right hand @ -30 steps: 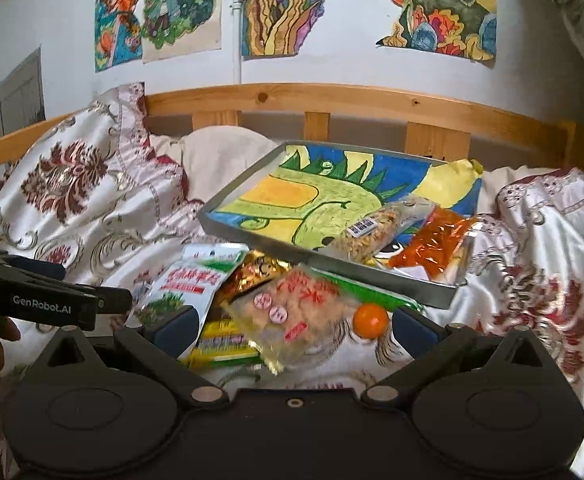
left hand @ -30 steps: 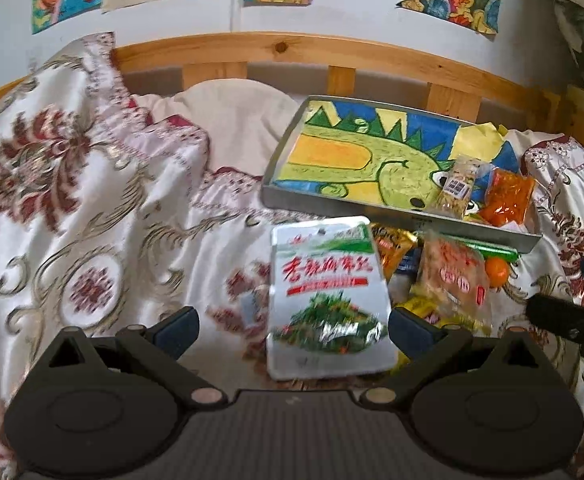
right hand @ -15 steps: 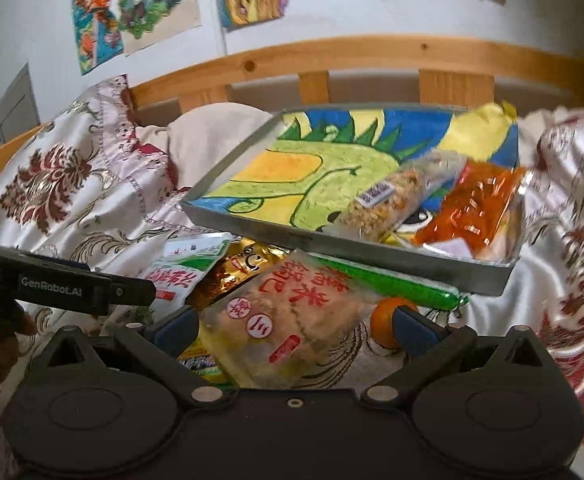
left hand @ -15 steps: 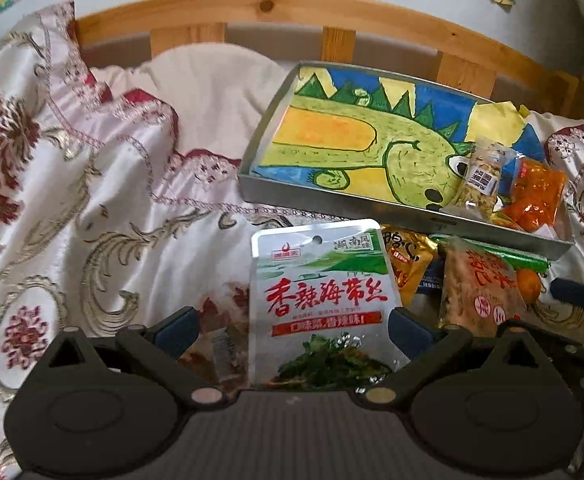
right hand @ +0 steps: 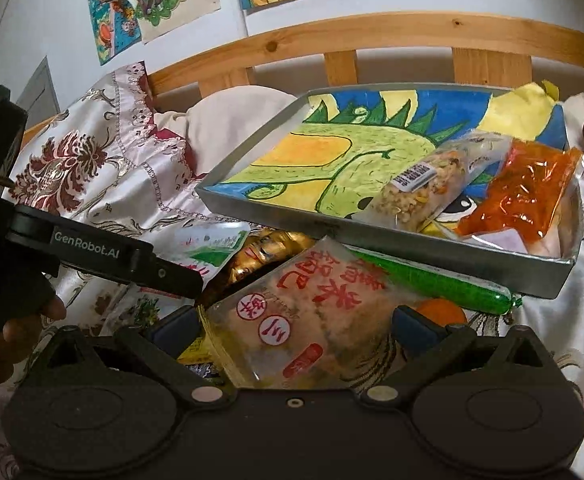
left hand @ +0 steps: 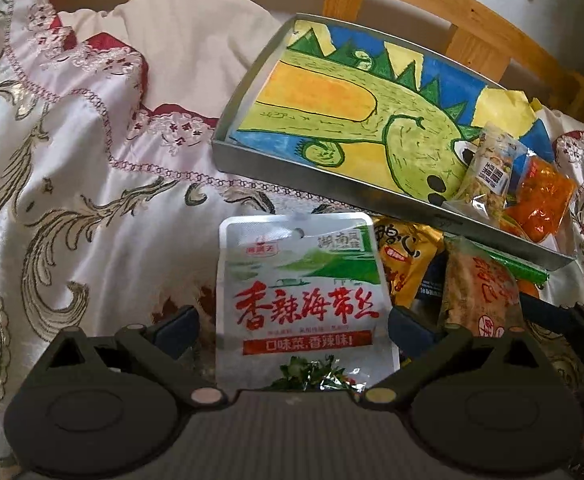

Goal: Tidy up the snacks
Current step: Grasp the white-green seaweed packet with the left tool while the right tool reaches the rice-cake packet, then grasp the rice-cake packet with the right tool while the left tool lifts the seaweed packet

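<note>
A metal tray [left hand: 332,194] [right hand: 432,248] lined with a dinosaur drawing lies on the bed and holds a grain bar packet [left hand: 488,168] [right hand: 428,176] and an orange packet [left hand: 540,200] [right hand: 520,192]. In front of it lies a pile of snacks. My left gripper [left hand: 294,330] is open, its jaws on either side of a white-green seaweed packet [left hand: 300,304] [right hand: 208,240]. My right gripper [right hand: 294,330] is open, its jaws on either side of a clear rice-cracker packet [right hand: 304,312] [left hand: 476,292]. A gold packet [left hand: 408,256] [right hand: 260,252], a green sausage [right hand: 432,280] and a small orange [right hand: 440,312] lie in the pile.
The bed has a patterned satin cover [left hand: 72,200] and a cream pillow [left hand: 196,48]. A wooden headboard rail [right hand: 332,40] runs behind the tray, with drawings on the wall above. The left gripper's body [right hand: 104,256] reaches in at the left of the right wrist view.
Both grippers have moved forward and down over the snack pile. The seaweed packet now sits between the left jaws and the rice-cracker packet between the right jaws. Both remain open.
</note>
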Motion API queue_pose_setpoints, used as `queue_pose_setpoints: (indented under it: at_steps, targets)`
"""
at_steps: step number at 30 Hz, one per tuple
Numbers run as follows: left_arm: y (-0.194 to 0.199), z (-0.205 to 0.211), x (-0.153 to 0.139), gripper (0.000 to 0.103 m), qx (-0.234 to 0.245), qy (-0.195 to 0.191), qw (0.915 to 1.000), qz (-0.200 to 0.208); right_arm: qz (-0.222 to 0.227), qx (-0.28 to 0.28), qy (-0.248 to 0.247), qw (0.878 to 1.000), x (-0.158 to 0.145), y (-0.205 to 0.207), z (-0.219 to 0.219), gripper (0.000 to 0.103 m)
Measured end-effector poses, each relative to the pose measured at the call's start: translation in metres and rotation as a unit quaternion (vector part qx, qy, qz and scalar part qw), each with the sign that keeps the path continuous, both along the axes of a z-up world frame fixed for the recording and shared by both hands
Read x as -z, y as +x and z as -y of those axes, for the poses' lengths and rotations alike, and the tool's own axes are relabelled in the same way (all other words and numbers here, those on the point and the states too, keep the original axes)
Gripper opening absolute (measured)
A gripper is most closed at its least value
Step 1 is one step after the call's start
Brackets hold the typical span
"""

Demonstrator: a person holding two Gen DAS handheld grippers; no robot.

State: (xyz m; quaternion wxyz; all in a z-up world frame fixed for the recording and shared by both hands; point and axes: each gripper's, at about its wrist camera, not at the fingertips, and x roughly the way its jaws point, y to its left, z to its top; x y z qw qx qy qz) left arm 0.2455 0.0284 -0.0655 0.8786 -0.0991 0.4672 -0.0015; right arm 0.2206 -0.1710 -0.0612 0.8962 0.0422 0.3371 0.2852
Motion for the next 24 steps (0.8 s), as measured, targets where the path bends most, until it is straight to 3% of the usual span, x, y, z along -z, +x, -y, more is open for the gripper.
queue_pose_setpoints:
  at_steps: [6, 13, 24]
  targets:
    - [0.012, 0.005, 0.000, 0.103, 0.033, -0.013, 0.9991, -0.024, -0.016, 0.000, 0.014, 1.000, -0.001, 0.000, 0.001, 0.102]
    - [0.014, 0.017, 0.004, 0.102, 0.068, 0.009, 0.9972, -0.030, -0.024, -0.004, 0.009, 1.000, 0.002, 0.000, 0.001, 0.102]
    - [0.000, 0.008, 0.000, 0.101, 0.064, -0.041, 0.9969, -0.020, -0.038, -0.020, 0.012, 0.999, -0.003, -0.002, 0.007, 0.090]
